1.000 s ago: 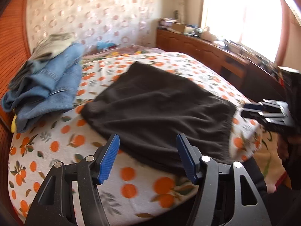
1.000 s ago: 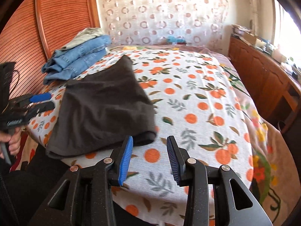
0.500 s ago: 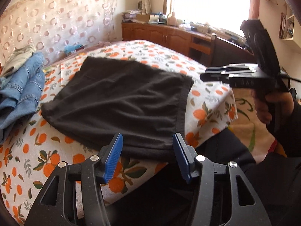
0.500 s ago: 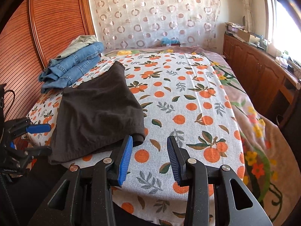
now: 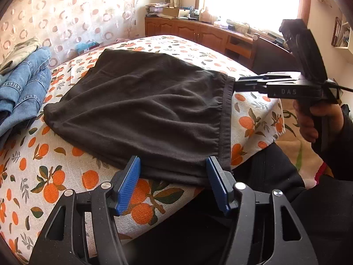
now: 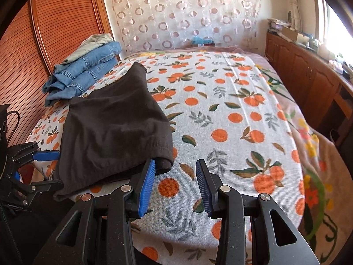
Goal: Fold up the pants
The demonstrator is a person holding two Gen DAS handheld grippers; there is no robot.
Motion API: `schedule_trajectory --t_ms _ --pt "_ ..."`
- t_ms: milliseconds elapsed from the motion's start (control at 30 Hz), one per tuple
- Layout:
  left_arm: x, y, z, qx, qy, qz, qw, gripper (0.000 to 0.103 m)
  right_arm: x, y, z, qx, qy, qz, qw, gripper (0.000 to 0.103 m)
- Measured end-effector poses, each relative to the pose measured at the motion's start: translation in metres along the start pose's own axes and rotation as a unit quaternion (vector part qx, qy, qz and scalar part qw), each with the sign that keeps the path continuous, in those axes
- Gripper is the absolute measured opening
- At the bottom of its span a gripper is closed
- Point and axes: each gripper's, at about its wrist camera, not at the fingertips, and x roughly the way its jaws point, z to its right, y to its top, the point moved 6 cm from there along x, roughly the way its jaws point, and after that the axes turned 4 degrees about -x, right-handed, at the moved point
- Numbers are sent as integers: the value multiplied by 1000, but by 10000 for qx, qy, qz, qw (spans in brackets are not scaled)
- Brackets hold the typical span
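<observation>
Roughly, bed: one bedspread (image 6: 231, 114) with an orange print lay ahead of both pairs of fingers.
Pants: one pair of black pants (image 5: 141, 110), already folded, lay on the bedspread, their near edge between the left fingers and just left of the right ones.
Other clothes: one stack of folded jeans (image 6: 86, 75), at least two pairs, with a pale garment on top, sat beyond the pants and well apart from all fingers.
Left gripper (image 5: 173, 183): jaws were spreading apart, the pants' hem and waistband corner between them, pads not yet pressing.
Right gripper (image 6: 175, 184): jaws stood parted over bare bedspread, gripping nothing.
Risk: the left pads might pinch only the top layer, so the fold could peel open when lifted.
Risk: the right fingers sat beside the corner and could close on the bedspread instead.
</observation>
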Motion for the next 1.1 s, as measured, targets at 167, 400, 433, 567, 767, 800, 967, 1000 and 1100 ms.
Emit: schedule_trajectory --t_ms 167,400,433,567,767,800,967,1000,1100 --pt "0 1 -3 -46 -14 30 10000 63 8 2 -2 -6 149 -31 9999 40" --pt "-1 3 -9 -137 6 62 9999 63 11 12 -10 -231 340 73 9991 12" --pt "-3 3 -11 -158 46 80 9998 63 10 15 -12 -289 380 98 9988 10" --pt "-10 8 -27 -320 211 202 9991 63 5 34 -23 -538 493 238 9970 8" --pt "-26 20 -65 -534 498 479 9962 63 19 77 -56 -1104 767 390 9902 8" --pt "-29 23 -72 -570 545 528 9955 63 25 85 -63 -1210 814 389 9885 8" --pt "-40 43 -117 -857 728 786 9905 63 61 125 -78 -1433 925 392 9846 8" --pt "-41 47 -125 -898 758 828 9896 63 68 132 -78 -1432 925 401 9845 8" --pt "-41 56 -140 -961 821 899 9879 63 90 151 -73 -1359 859 383 9863 8"
